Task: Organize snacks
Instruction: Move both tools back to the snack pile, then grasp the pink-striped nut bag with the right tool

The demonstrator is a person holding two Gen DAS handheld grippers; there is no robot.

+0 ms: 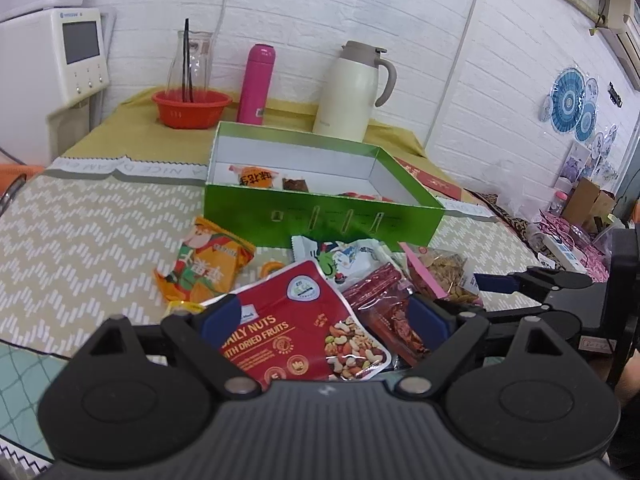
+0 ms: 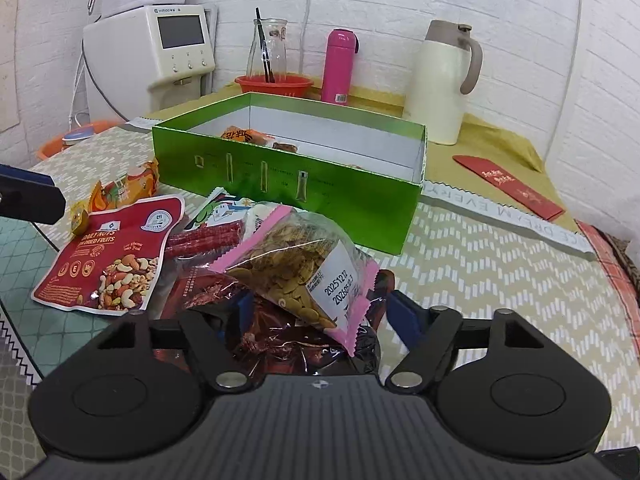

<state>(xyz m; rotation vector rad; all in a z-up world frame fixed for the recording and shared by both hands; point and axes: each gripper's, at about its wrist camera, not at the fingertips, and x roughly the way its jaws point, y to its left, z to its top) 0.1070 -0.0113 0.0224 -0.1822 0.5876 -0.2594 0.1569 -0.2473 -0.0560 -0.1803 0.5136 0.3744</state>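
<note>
My left gripper [image 1: 324, 320] is open low over the snack pile, and the red Daily Nuts pouch [image 1: 304, 320] lies between its blue pads. A dark red packet [image 1: 384, 308] overlaps the pouch on the right. My right gripper [image 2: 322, 308] is open around a clear pink-edged bag of seeds [image 2: 296, 264], which rests on crinkly red packets; I see a gap at the right pad. The open green box [image 1: 320, 216] [image 2: 280, 184] stands behind the pile with an orange packet [image 1: 254, 178] and a small brown piece inside. An orange snack bag [image 1: 204, 264] and a white-green packet [image 1: 340, 256] lie before the box.
Behind the box stand a red bowl [image 1: 192, 108] holding a glass carafe, a pink flask [image 1: 256, 84] and a cream thermos jug [image 1: 356, 92]. A red envelope [image 2: 508, 186] lies at the right. A white dispenser [image 2: 176, 48] stands at the back left. One finger of the right gripper [image 1: 490, 282] shows at the right.
</note>
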